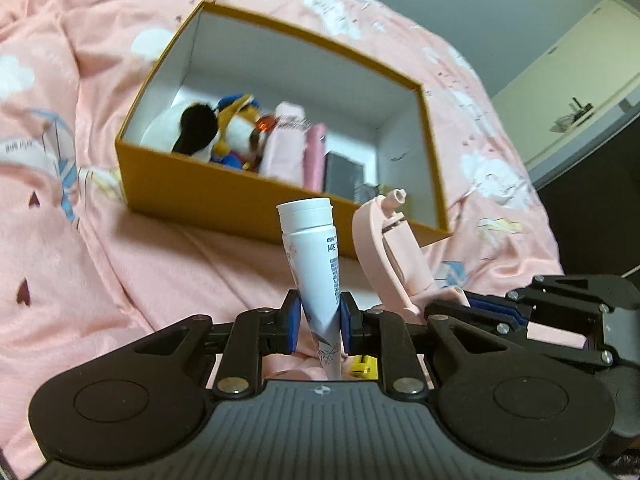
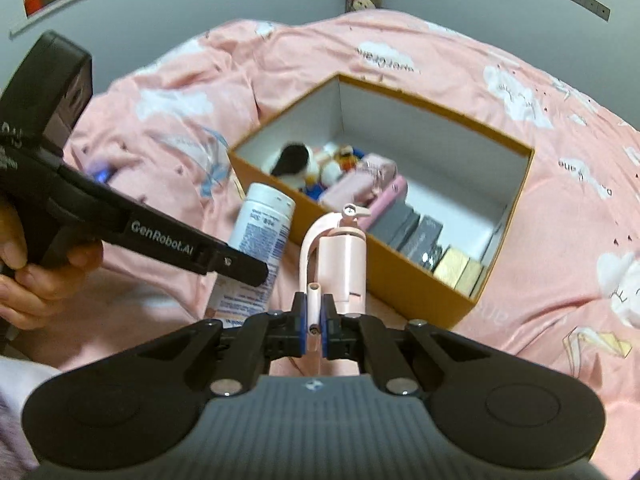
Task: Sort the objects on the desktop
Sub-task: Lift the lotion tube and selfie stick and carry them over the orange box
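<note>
My left gripper (image 1: 320, 320) is shut on a white tube with a flat cap (image 1: 310, 248), which stands upright between the blue pads. My right gripper (image 2: 315, 320) is shut on the thin stem of a pink plastic gadget (image 2: 344, 264), cap end pointing away. In the left wrist view the pink gadget (image 1: 384, 256) sits just right of the tube, and the right gripper (image 1: 460, 304) comes in from the right. In the right wrist view the tube (image 2: 260, 224) and left gripper (image 2: 240, 266) are to the left. Both objects hang above the bed, near the front wall of an open orange box (image 1: 192, 184).
The orange box (image 2: 400, 280) lies on a pink cloud-print bedspread (image 2: 560, 220). It holds a plush toy (image 1: 236, 124), pink boxes (image 1: 288, 140) and several dark and pale small boxes (image 2: 420, 236). A hand (image 2: 24, 276) grips the left tool. Grey walls stand behind the bed.
</note>
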Tool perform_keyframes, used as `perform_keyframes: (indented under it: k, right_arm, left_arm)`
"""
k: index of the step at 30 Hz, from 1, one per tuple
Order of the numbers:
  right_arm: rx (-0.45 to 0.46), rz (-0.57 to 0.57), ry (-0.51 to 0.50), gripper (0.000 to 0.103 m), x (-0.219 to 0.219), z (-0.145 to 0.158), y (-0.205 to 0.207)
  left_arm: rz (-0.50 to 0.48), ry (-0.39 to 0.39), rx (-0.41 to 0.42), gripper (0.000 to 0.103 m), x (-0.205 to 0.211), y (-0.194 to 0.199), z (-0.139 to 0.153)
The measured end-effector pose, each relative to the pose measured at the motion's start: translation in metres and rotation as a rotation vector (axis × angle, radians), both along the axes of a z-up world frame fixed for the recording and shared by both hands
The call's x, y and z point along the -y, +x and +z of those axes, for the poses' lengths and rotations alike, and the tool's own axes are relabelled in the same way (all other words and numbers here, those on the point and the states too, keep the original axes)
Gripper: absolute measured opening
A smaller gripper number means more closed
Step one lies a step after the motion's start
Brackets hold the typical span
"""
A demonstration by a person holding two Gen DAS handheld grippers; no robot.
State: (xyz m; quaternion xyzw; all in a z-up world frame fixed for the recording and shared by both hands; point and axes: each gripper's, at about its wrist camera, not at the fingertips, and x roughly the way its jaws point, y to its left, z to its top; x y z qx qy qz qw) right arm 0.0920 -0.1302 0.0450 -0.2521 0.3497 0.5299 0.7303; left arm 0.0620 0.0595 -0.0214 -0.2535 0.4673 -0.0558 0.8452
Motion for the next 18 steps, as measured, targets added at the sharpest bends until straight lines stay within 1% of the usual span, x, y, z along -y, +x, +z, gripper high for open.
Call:
perform_keyframes:
  k: [3,6,10,14,18]
  right_arm:
    - [-0.011,-0.006,0.03,0.006,0.001,0.017,0.004]
    - [0.003,-0.015,0.06,0.006,0.0,0.035,0.007]
    - [-0.002,-0.028,0.102,0.006,-0.005,0.055,0.018]
    - [-0.014,-0.069,0.139,0.006,-0.016,0.068,0.039]
    - [-0.025,-0.158,0.173,0.006,-0.03,0.077,0.073]
  left_arm:
    - [-0.01,0.005,0.031,0.022,-0.001,0.0,0.016]
    - [-0.009,0.014,0.062,0.022,-0.005,0.003,0.031]
    - [-0.007,0.013,0.102,0.022,-0.005,0.011,0.044]
    - [0.013,0.02,0.142,0.022,-0.015,0.024,0.057]
    - [0.042,0.025,0.169,0.022,-0.028,0.043,0.065]
